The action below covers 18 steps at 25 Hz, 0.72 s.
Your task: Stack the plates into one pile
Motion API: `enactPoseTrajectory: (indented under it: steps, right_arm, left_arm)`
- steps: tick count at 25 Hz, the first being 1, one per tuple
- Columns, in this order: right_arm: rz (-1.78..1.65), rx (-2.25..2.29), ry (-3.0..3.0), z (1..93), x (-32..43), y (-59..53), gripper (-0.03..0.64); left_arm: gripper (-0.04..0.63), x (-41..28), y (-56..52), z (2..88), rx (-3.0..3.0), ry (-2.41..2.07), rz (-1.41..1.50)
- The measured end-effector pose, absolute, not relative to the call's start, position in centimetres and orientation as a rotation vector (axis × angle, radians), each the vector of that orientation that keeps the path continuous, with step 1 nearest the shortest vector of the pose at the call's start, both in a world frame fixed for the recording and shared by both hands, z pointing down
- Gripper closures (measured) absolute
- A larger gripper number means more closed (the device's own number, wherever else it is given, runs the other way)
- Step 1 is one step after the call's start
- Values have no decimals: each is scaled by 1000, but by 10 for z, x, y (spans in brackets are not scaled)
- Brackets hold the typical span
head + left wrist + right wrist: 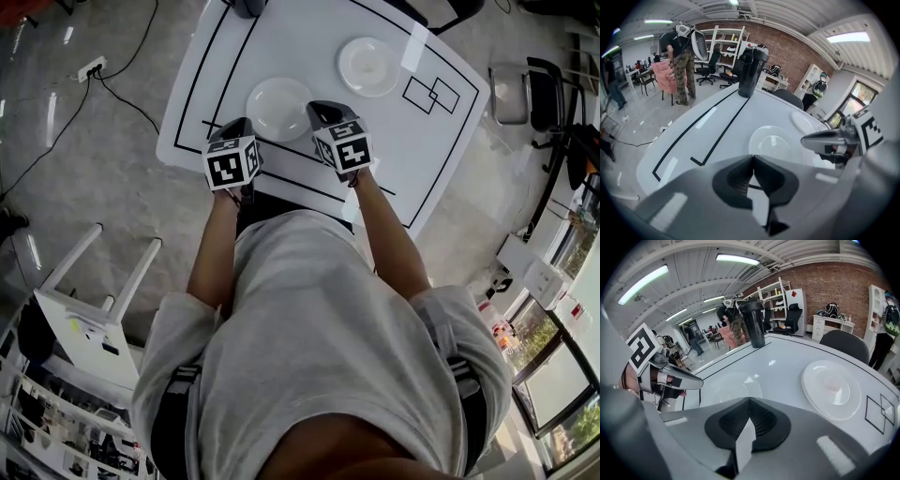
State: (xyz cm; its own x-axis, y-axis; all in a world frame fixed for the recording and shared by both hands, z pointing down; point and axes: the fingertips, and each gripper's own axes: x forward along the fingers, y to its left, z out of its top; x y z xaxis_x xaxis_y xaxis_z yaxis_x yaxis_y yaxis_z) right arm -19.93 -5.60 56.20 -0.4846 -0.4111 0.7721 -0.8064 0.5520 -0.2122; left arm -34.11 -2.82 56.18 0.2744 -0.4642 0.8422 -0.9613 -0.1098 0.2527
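While both hover above the table (302, 39), the left claw (752, 157) and right claw (749, 399) have their jaws pressed together, holding nothing. One plate (279, 108) lies between their tips, just ahead. A second plate (368, 66) sits farther ahead, right of the right claw, apart from the first. A bottle (751, 70) stands far beyond.

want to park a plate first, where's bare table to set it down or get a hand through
Free: the wide stretch of table between the black bottle and the near plate, and the right corner beside the taped squares. Crowded: the near edge, where the left gripper and right gripper flank the near plate.
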Motion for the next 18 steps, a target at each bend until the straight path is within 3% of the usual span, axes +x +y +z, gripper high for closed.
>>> enactPoseTrajectory:
  steps: [9,12,18]
  right_arm:
    - [761,1024,-2062,569,-188,-63,614]
    - [774,1031,-2048,574,-185,-65,561]
    - [798,1032,-2022,581,-184,-66,561]
  left_arm:
    - [591,-343,-33,569,1693,-1292,767]
    - [537,-339,-34,573,1691,-1262,764]
    - [526,-335,-34,581,1675,-1210,760]
